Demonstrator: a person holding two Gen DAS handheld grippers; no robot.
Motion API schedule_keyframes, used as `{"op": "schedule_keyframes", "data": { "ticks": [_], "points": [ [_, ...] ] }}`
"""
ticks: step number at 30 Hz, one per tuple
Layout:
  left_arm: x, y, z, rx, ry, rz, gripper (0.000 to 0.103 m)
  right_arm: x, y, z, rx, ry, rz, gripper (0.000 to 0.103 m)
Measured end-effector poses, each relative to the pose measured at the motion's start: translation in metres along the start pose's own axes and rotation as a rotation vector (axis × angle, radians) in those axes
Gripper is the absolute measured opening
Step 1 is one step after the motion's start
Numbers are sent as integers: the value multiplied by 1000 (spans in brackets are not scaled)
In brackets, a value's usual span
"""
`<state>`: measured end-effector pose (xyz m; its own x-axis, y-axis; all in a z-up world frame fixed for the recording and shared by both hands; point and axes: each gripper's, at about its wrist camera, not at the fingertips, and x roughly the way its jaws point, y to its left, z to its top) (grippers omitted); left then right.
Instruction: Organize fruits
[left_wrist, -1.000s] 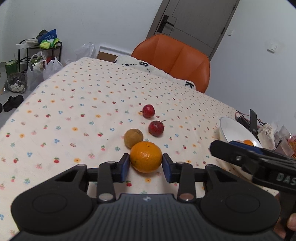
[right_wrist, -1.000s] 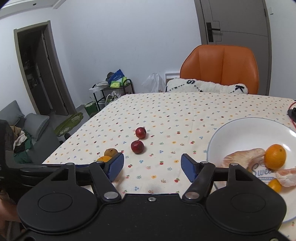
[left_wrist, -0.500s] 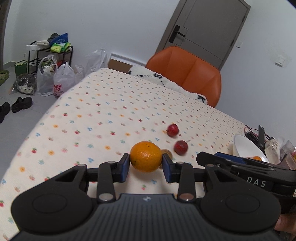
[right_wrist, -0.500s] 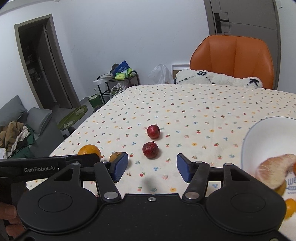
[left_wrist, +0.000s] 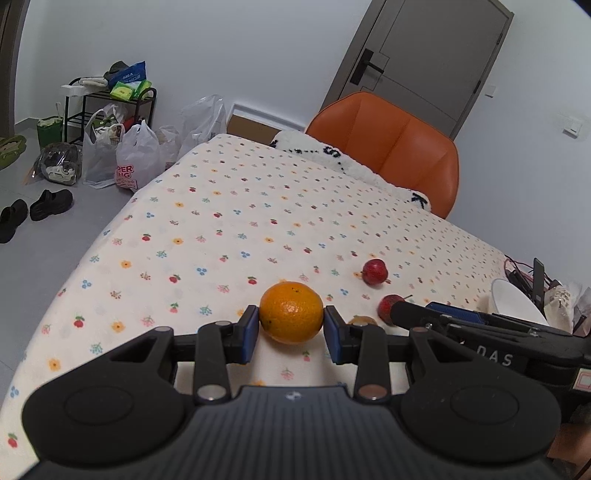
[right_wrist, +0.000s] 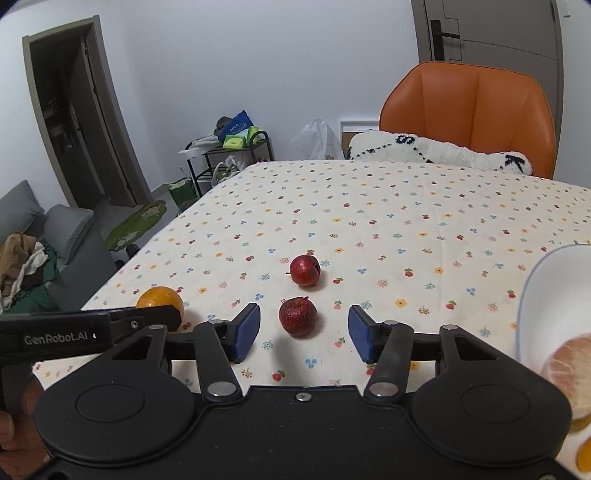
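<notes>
So the left tongs (left_wrist: 291, 332) are clamped on the orange (left_wrist: 291, 312) and holding it up off the flowery table (left_wrist: 229, 221) — looks like the carry step, with the white bowl (right_wrist: 546, 306) over on the right as the likely drop spot. The right tongs (right_wrist: 303, 334) are wide open with nothing in them, lined up on the nearer red fruit (right_wrist: 297, 316), while a second red fruit (right_wrist: 305, 270) sits just behind it. Next move, I'd guess, is to swing the orange across to the bowl without clipping the other tongs — and close the right pair on that red one.
</notes>
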<state>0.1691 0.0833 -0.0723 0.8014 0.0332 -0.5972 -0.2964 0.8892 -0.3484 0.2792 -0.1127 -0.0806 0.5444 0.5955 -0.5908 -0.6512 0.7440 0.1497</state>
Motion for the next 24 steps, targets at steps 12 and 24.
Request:
{"op": "schedule_keyframes", "data": {
  "ticks": [12,24],
  "points": [
    [-6,-17,4,26,-18,-7,36,-16,-9,-2,6,-15,18,13],
    [-11,-46,8,58,-49,-22,36,-58,-36,-10,36,-73,-2,8]
  ]
}}
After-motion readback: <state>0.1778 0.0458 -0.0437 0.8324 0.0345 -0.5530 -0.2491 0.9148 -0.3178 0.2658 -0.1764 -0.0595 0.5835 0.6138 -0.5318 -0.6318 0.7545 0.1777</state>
